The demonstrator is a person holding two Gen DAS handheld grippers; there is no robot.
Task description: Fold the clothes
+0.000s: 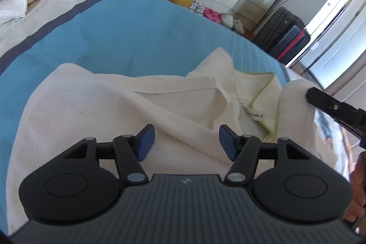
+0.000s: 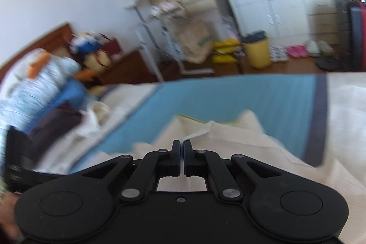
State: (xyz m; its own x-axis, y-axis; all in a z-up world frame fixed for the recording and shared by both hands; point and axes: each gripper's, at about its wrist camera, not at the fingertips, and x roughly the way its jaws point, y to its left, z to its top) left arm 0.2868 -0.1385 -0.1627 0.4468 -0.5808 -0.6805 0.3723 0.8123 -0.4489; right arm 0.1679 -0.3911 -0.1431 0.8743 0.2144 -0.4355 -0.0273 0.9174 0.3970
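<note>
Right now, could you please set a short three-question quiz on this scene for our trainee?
1. True or false: the left hand-held gripper is clamped on the cream shirt.
2. What colour is the bed cover under the shirt? A) red B) blue C) green
3. Fill in: the right hand-held gripper has its jaws ____ .

Key
1. False: its jaws stand open above the fabric.
2. B.
3. Shut. In the left wrist view it pinches a fold of the shirt.
</note>
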